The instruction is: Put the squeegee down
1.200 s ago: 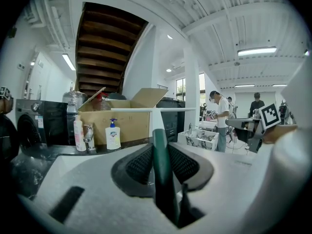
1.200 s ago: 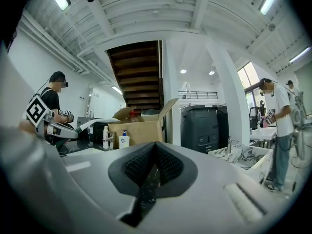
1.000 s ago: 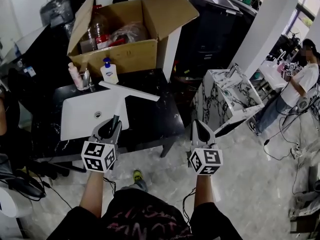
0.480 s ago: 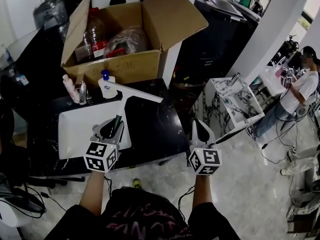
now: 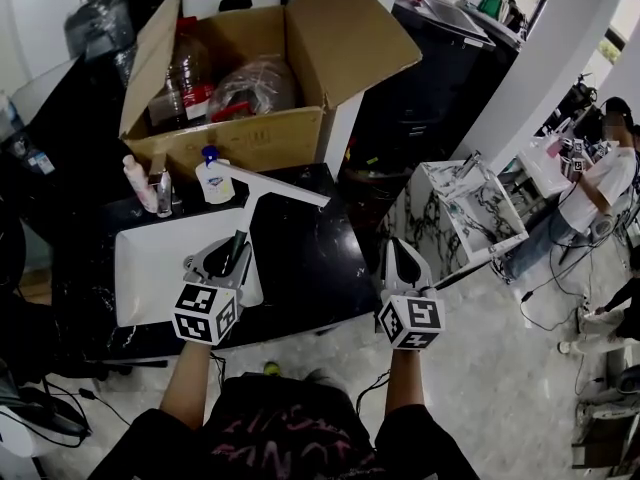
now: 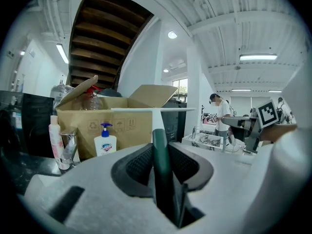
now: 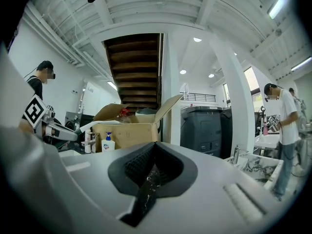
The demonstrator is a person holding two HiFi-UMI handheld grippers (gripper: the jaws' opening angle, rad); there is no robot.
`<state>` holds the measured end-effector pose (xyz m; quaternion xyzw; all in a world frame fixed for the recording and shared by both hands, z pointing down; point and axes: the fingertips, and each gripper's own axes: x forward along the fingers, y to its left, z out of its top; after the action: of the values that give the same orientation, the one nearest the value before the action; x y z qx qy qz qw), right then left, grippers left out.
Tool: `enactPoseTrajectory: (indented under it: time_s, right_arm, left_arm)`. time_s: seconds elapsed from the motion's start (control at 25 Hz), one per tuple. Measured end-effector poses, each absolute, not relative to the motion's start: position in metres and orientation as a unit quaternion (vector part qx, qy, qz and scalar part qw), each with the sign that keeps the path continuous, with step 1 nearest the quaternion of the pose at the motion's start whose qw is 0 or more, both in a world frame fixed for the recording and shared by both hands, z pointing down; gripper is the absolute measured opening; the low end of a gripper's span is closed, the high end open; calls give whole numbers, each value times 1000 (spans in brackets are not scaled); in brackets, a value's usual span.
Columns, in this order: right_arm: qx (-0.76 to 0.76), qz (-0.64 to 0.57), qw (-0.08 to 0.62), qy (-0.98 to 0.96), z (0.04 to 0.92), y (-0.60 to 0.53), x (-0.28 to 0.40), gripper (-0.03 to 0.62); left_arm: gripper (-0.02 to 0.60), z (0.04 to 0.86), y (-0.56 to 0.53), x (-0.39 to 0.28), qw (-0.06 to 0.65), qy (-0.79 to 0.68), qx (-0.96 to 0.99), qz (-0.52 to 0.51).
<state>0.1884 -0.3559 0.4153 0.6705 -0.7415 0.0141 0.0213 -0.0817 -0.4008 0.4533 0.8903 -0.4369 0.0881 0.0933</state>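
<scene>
The squeegee (image 5: 268, 184) has a long white blade and a dark green handle. My left gripper (image 5: 228, 254) is shut on that handle and holds it above the white sink basin (image 5: 150, 268), with the blade reaching out towards the soap bottle (image 5: 213, 180). In the left gripper view the handle (image 6: 161, 169) runs up between the pads to the blade (image 6: 153, 109). My right gripper (image 5: 399, 252) hangs off the counter's right end over the floor. Its jaws are shut with nothing in them, as the right gripper view (image 7: 153, 155) also shows.
The black counter (image 5: 305, 258) carries the basin, a tap (image 5: 163, 190), a pink bottle (image 5: 133, 180) and an open cardboard box (image 5: 245, 133) full of bottles. A small marble washstand (image 5: 462, 208) stands to the right. A person (image 5: 605, 183) is at the far right.
Both grippers have come closer to the counter. The squeegee, still in the left grip, now reaches further over the basin. The right gripper stays empty.
</scene>
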Motion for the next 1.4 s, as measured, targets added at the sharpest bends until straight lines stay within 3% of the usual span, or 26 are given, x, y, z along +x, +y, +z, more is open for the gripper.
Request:
enactPoseTrajectory:
  time_s: [0.84,1.4]
  right_arm:
    - [602,18,9,-798,421,-426,222,11]
    - [591,27,0,-806,424,-450,240,11]
  left_arm:
    - [100,459,-440,-33,108,-506,850,102]
    - [100,518,-473,-19,165,-535,815,149]
